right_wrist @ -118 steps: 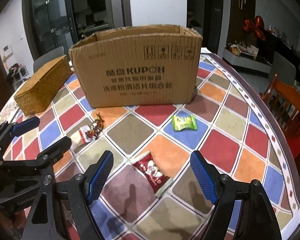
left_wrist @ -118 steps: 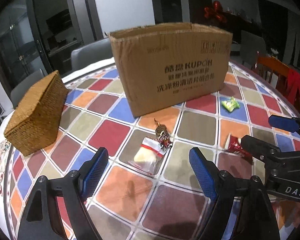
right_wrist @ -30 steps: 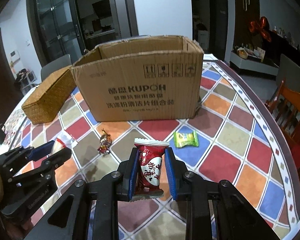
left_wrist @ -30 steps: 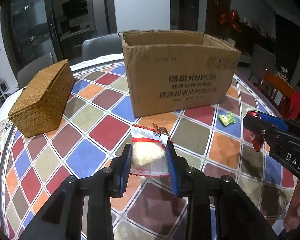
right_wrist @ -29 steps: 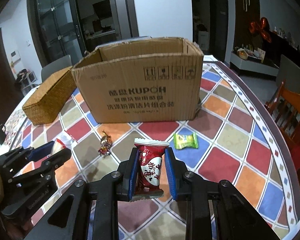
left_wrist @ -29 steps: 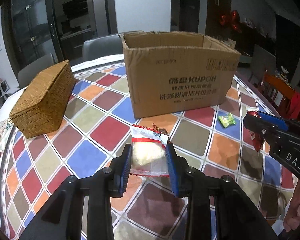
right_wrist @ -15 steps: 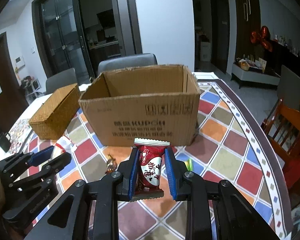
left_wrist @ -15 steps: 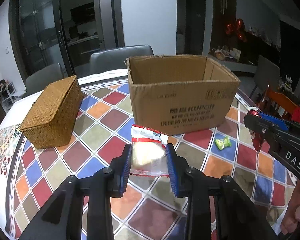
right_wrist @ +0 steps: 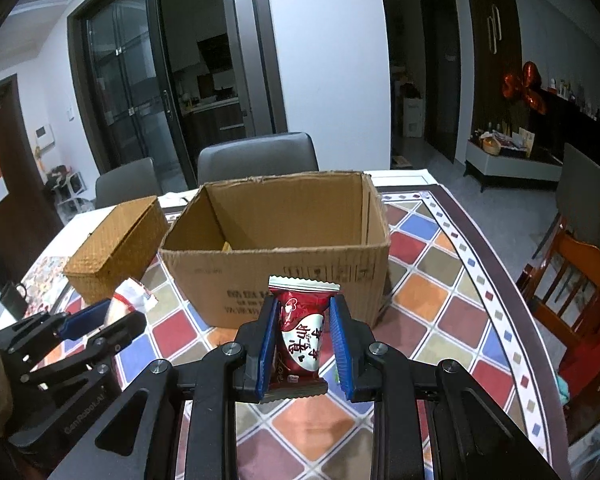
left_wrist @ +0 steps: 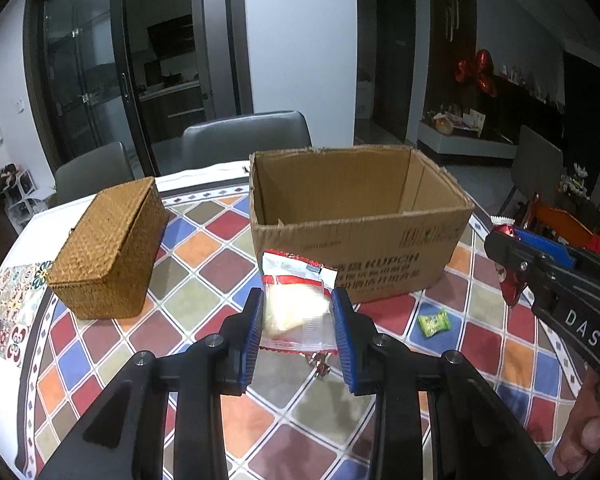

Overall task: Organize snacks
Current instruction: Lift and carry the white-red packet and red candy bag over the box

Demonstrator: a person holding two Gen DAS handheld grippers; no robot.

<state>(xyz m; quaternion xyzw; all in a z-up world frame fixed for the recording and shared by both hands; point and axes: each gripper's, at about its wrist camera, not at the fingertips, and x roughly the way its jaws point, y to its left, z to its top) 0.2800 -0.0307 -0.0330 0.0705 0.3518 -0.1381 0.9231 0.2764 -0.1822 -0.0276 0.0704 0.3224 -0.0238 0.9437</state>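
My left gripper [left_wrist: 298, 332] is shut on a clear snack packet with a red-and-white top [left_wrist: 296, 300], held above the table in front of the open cardboard box [left_wrist: 356, 232]. My right gripper [right_wrist: 303, 344] is shut on a dark red snack packet [right_wrist: 302, 336], also lifted in front of the box [right_wrist: 276, 248]. Each gripper shows in the other's view: the right gripper [left_wrist: 512, 240] at the right edge, the left gripper [right_wrist: 100, 320] at lower left. A green candy [left_wrist: 434, 322] and a small wrapped candy [left_wrist: 320, 362] lie on the tiled table [left_wrist: 204, 304].
A lidded wicker basket [left_wrist: 108, 248] stands left of the box. Grey chairs [right_wrist: 256, 160] stand behind the table and a wooden chair [right_wrist: 580, 280] to its right. A dark mug [right_wrist: 14, 300] sits at the table's left edge.
Both grippers have risen with their packets, so the inside of the box now shows. The grips have not changed.
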